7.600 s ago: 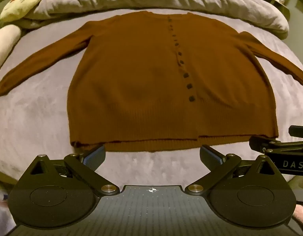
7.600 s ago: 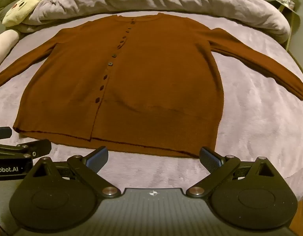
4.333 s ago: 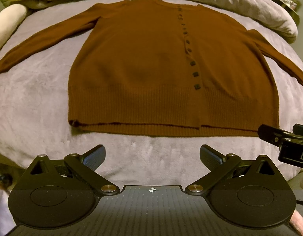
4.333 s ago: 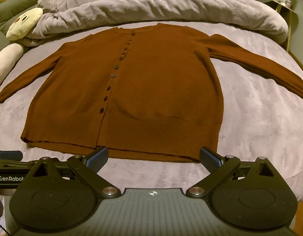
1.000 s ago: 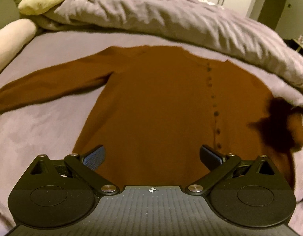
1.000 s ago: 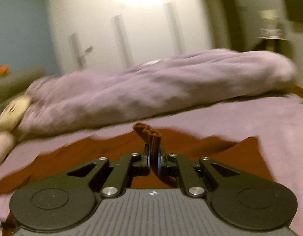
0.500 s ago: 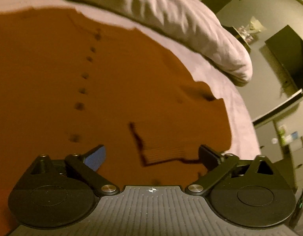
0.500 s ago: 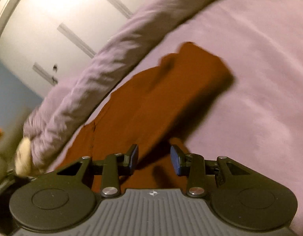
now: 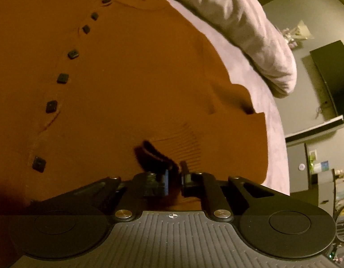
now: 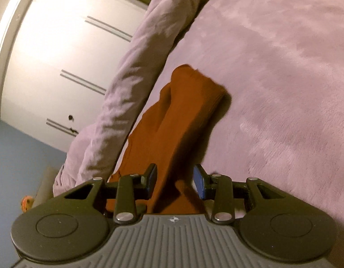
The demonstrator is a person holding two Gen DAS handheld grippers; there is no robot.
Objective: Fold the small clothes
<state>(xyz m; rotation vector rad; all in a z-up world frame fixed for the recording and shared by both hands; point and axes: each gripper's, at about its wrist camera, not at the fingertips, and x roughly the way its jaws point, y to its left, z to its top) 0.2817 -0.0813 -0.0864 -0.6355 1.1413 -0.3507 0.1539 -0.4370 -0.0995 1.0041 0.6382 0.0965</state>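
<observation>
A brown buttoned cardigan (image 9: 127, 78) lies flat on the bed, its dark square buttons (image 9: 62, 78) running down the left. One sleeve is folded over onto the body, and its ribbed cuff (image 9: 183, 140) lies just ahead of my left gripper (image 9: 174, 178). That gripper is shut on the cuff's raised edge. In the right wrist view the folded sleeve (image 10: 185, 111) runs away from my right gripper (image 10: 174, 179). Its jaws stand partly apart with the brown knit lying loose between them, a gap showing at the right pad.
The cardigan rests on a mauve plush bed cover (image 10: 283, 89). A bunched grey duvet (image 9: 250, 29) lies along the far side of the bed. White wardrobe doors (image 10: 60, 55) stand behind it. A dark screen (image 9: 332, 76) and shelves are off the bed's right side.
My left gripper swung over to the folded sleeve, came down and closed on its cuff. My right gripper let go of the cuff it held up, rolled, and now sits low over the sleeve.
</observation>
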